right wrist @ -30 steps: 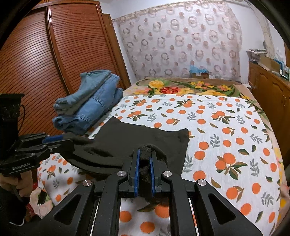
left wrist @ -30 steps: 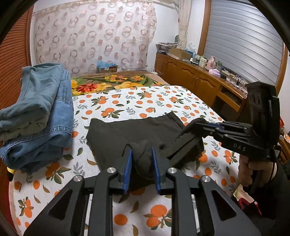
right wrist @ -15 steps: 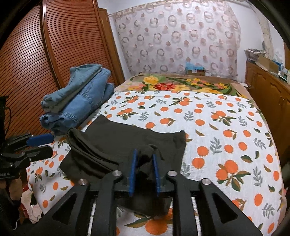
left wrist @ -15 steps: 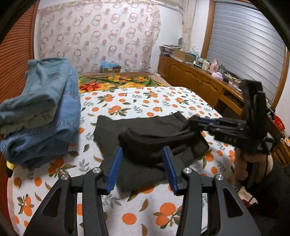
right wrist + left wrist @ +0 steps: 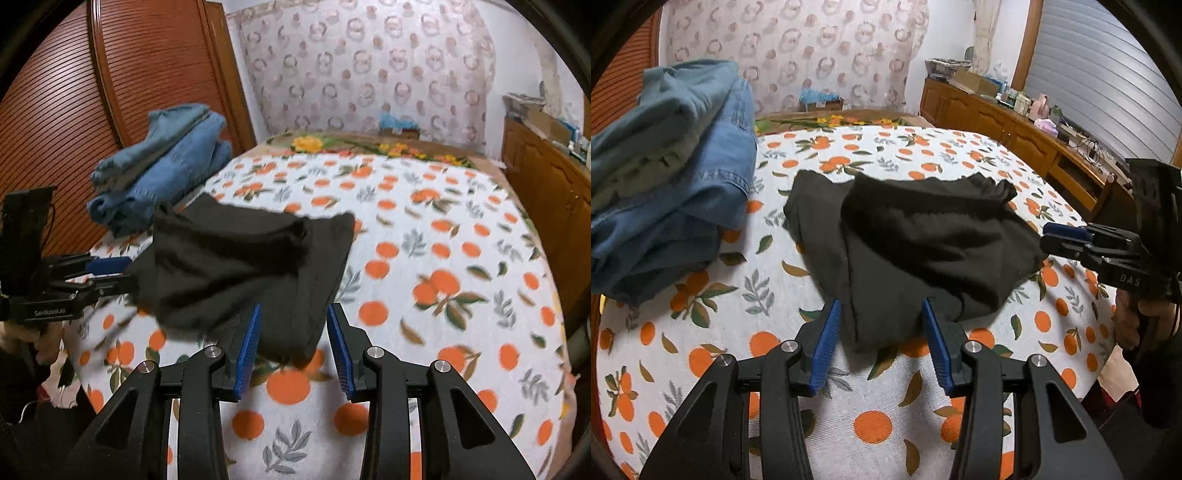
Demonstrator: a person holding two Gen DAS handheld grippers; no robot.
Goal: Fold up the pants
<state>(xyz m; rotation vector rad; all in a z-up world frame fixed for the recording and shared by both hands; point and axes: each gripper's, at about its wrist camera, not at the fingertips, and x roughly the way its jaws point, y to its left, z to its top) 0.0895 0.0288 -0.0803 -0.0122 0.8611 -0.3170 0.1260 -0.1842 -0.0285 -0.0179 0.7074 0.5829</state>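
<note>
Folded black pants [image 5: 923, 251] lie on the orange-print bed cover [image 5: 886, 424]. In the left wrist view my left gripper [image 5: 881, 310] stands open astride their near left corner, and the blue pads do not touch the cloth. In the right wrist view my right gripper [image 5: 293, 308] has its jaws opening around the near right corner of the pants [image 5: 236, 258], which lies loose between the pads. Each gripper also shows in the other's view: the right gripper [image 5: 1067, 236] at the pants' right edge, the left gripper [image 5: 110, 273] at their left edge.
A pile of folded blue jeans [image 5: 665, 166] sits at the left side of the bed, close to the pants. A wooden slatted wardrobe [image 5: 55, 110] stands behind it. A wooden sideboard [image 5: 1015, 129] with clutter runs along the right wall. A person's hand [image 5: 1134, 317] holds the right gripper.
Both grippers held bunched black cloth a second ago and have let it go. The jaws have spread, both hands have sunk toward the bed, and the pants now lie folded over.
</note>
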